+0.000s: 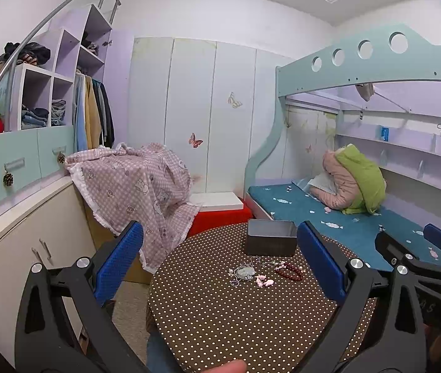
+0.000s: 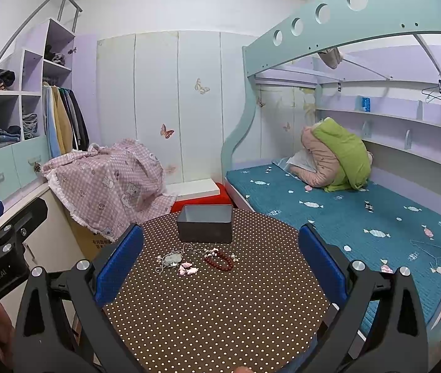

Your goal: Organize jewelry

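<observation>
A round table under a brown polka-dot cloth [image 1: 236,326] [image 2: 220,310] carries a small heap of jewelry. In the heap lie a silver chain with a pale pendant [image 1: 245,273] [image 2: 172,259], pink pieces [image 1: 264,281] [image 2: 188,269] and a dark red bead bracelet [image 1: 289,272] [image 2: 219,261]. Just behind them stands an open grey box [image 1: 270,242] [image 2: 205,223], which looks empty. My left gripper [image 1: 220,233] [image 2: 10,214] hovers open over the near side of the table, short of the jewelry. My right gripper [image 2: 220,231] [image 1: 407,237] is beside it, also open and holding nothing.
A bunk bed with a teal cover [image 2: 345,211] runs along the right, with a wire hanger [image 2: 432,248] on it. A pink checked cloth [image 1: 133,180] drapes over something left of the table, next to a cream cabinet [image 1: 18,248]. A red stool [image 1: 220,217] stands behind the table.
</observation>
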Available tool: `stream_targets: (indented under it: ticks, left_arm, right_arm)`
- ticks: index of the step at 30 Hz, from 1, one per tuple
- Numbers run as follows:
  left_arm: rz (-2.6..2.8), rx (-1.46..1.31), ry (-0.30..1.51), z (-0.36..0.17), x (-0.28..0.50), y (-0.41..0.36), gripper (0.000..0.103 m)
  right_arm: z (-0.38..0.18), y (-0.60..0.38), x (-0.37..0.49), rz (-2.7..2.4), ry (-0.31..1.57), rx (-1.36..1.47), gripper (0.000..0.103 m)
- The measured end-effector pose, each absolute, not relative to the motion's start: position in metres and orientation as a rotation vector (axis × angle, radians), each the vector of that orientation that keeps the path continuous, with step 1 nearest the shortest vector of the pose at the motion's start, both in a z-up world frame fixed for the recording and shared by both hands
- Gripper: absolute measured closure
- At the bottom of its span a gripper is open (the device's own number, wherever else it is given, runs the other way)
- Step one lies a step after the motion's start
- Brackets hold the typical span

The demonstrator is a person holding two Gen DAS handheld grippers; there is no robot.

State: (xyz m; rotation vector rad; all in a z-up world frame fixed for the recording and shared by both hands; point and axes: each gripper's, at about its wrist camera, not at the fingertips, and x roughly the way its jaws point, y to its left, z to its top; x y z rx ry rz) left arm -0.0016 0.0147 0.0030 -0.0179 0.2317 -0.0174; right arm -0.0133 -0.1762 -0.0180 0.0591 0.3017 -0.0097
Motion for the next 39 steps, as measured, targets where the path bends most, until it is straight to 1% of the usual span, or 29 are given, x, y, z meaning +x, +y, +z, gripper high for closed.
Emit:
stream_targets:
  ticks: [14, 23, 27, 39]
  left_arm:
    - [0.01, -0.005, 0.25, -0.006, 0.021, 0.021, 0.005]
    - [0.024, 0.025, 0.313, -0.025, 0.07, 0.02, 0.005]
    - [0.039, 0.029, 0.412, -0.051, 0.104, 0.022, 0.005]
    - [0.04, 0.086, 0.73, -0.155, 0.224, 0.018, 0.005]
  right_arm:
    - [-0.023, -0.174, 0.013, 0.003, 0.323, 0.042, 0.007]
    - [-0.038, -0.172, 0.061, 0.028, 0.397, 0.027, 0.007]
    - [-0.058, -0.181, 0.088, 0.013, 0.476, 0.031, 0.007]
    - [-0.119, -0.209, 0.174, -0.014, 0.723, 0.058, 0.007]
